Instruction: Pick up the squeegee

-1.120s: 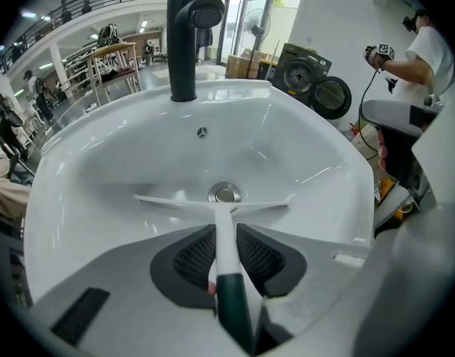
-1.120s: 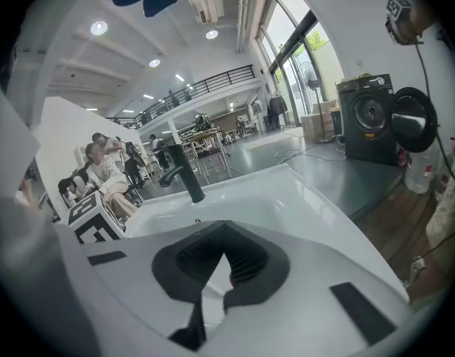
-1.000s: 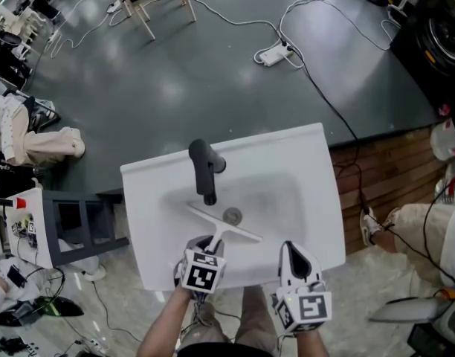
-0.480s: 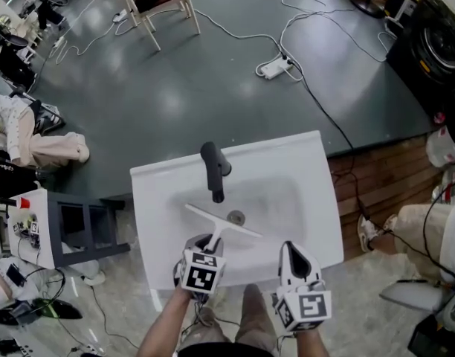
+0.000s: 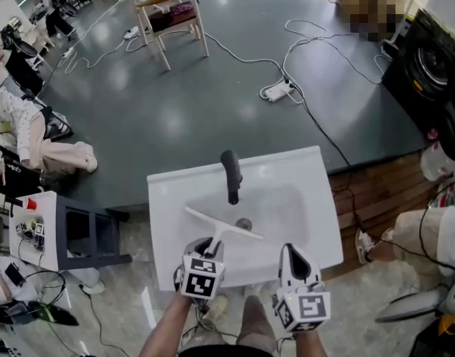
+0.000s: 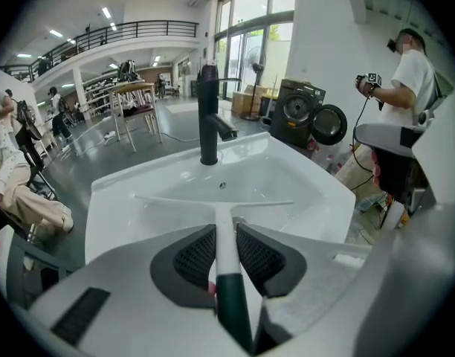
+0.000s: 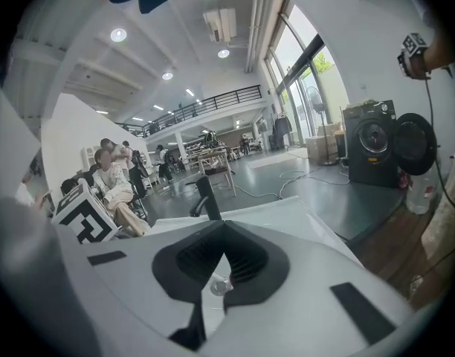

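Squeegee point(image 5: 226, 229) and both claws have risen since the earlier head view: the sink point(image 5: 317, 199) now looks smaller and sits farther off, and the blade hangs over the basin, near the drain point(image 5: 244, 223), instead of lying in it. The left claw point(image 5: 210, 242) pinches the handle as before. The right claw point(image 5: 291, 253) is beside it on the right, over the sink's near rim. The tap point(image 5: 230, 173) stands at the far side.

Left gripper view: the claw point(image 6: 226, 244) has both ribbed pads pressed on the squeegee's point(image 6: 221, 222) white handle, just ahead of its dark grip. The blade stretches left to right above the sink point(image 6: 138, 192), with the tap point(image 6: 208, 117) beyond.

Right gripper view: the claw point(image 7: 220, 262) is pressed together with nothing between its pads. Beyond it are the sink's point(image 7: 287, 210) rim and the tap point(image 7: 205, 199).
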Demonstrator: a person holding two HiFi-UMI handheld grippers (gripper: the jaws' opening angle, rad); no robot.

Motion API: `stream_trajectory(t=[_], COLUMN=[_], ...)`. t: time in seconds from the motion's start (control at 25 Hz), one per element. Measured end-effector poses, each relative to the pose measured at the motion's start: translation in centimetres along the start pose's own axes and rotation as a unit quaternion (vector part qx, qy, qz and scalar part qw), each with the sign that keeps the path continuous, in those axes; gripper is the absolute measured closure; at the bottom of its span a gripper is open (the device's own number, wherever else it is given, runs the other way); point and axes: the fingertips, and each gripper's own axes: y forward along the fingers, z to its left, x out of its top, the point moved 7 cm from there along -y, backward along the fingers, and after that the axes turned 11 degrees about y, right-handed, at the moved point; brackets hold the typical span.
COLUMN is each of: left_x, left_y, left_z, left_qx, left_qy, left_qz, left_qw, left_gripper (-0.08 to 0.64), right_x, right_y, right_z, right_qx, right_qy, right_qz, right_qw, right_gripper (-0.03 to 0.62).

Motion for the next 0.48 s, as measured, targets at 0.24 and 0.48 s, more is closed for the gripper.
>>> stream_trajectory(t=[0.24,0.48], left_x=[0.6,1.5], left_y=[-4.3,-9.1], left_z=[0.9,1.8], left_qx=[0.011,0.024], left_qy=[0.000,0.004], left_qz=[-0.051,-0.117], left_qw=[0.9987,0.9929], left_gripper=[0.471,0.471], right_x=[0.9,1.7], right_y=[-2.0,-4.5], right_z=[3.0,6.2], right_qx=[0.001,-0.002], right_qy=[-0.025,-0.039], right_qz=[-0.019,-0.045], right_qw=[0.999,0.998], right_gripper=[0.595,0.595])
